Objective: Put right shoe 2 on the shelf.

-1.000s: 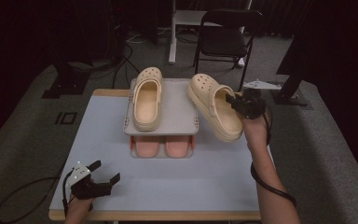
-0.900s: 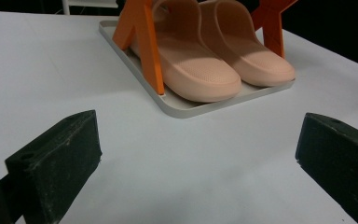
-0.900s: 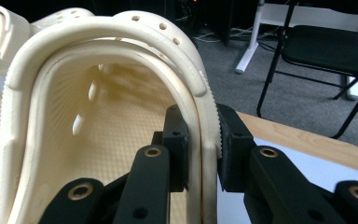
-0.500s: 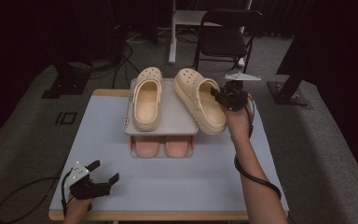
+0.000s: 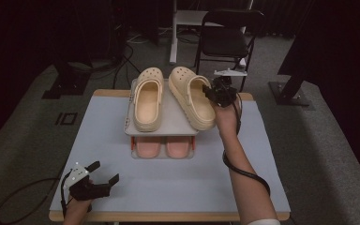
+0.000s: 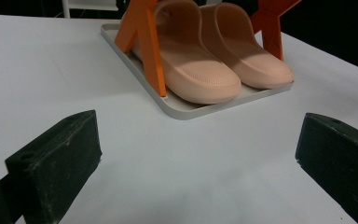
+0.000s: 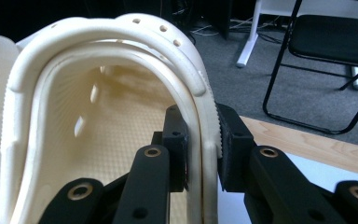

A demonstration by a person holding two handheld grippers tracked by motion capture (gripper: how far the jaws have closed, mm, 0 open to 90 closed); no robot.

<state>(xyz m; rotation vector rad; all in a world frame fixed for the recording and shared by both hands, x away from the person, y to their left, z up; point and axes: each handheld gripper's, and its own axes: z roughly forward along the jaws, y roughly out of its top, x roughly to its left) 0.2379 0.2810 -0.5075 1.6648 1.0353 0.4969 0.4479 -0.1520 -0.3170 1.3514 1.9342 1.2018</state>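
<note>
— Cream foam, that clog (image 5: pixel 192 97), and the right gripper (image 5: pixel 214 93) has it by the side wall, up in the middle of the high view. See the right gripper view: its jaws pinch the clog's rim (image 7: pixel 204 140), one inside, one outside.

— Which way does it point?

— Toe toward the top of the frame, leaning a little left; heel toward the lower right. It's tilted over the right edge of the rack's grey top shelf (image 5: pixel 168 123), beside its twin (image 5: pixel 148 99), which lies flat, toe up-frame.

— And the other hand?

— The left gripper (image 5: pixel 104 172) sits at the lower left on the table (image 5: pixel 168 187), jaws spread wide, holding nothing. The pink slippers (image 6: pixel 214 60) lie on the lower tray.
</note>
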